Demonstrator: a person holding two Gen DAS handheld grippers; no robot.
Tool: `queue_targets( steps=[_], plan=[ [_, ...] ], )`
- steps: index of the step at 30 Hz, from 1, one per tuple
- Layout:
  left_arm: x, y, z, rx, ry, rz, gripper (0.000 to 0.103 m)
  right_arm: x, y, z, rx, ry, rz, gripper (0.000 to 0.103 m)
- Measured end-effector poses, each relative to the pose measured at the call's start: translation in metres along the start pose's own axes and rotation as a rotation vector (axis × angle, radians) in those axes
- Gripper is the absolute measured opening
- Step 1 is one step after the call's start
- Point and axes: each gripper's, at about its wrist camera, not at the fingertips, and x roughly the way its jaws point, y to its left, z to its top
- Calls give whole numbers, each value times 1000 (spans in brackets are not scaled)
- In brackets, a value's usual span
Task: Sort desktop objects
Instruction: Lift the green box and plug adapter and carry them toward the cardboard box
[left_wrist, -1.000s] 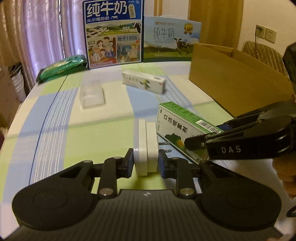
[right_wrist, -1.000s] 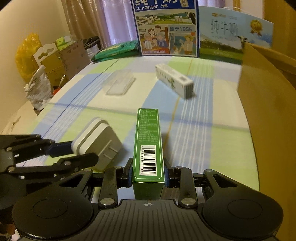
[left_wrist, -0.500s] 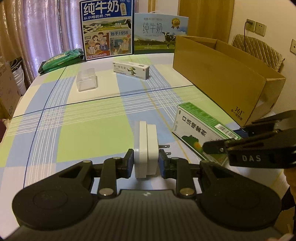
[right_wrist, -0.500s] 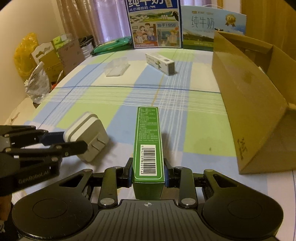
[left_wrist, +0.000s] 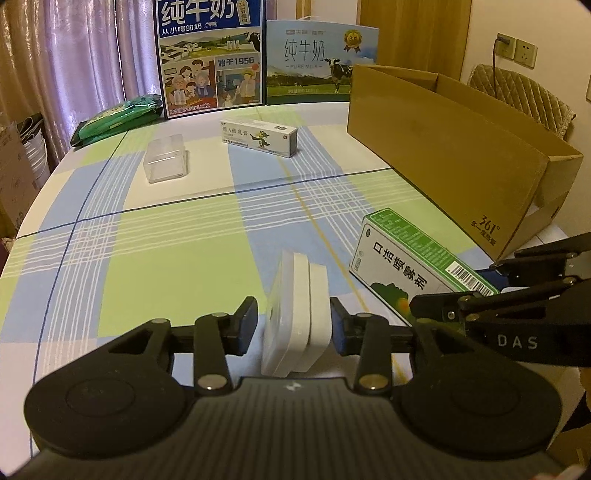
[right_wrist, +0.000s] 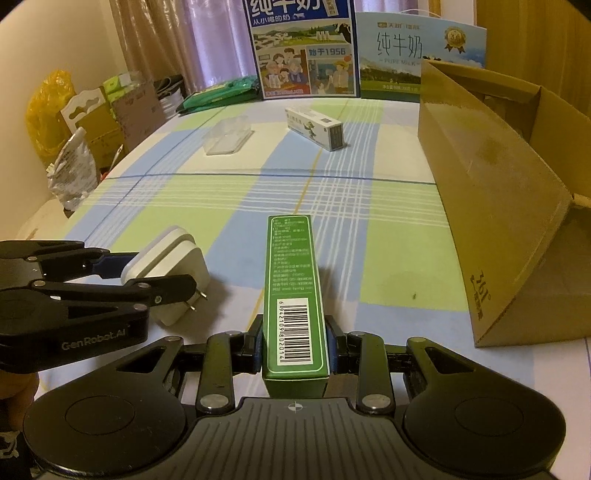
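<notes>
Left tongs (left_wrist: 293, 325) gape around the charger (left_wrist: 297, 314); right tongs (right_wrist: 294, 350) clamp the green box (right_wrist: 293, 291); two items ahead remain unsorted.

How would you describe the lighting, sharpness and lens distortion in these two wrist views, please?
Left wrist view: warm, dim indoor light, dark fisheye corners, sharp print on the green box, the table edge bowed. Right wrist view: same warm cast, a soft shadow right of the green box, the cardboard box stretched by the lens.
</notes>
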Motion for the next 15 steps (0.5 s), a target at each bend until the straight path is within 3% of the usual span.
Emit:
queue_targets(
  steps=[2,15],
  plan=[
    [2,-1,-1,1,4,-1,30,1,0,0,-7,1,-2,28],
    [-7,-9,-4,-23,10,-12,28,16,9,8,-99,15,-35,28]
  ],
)
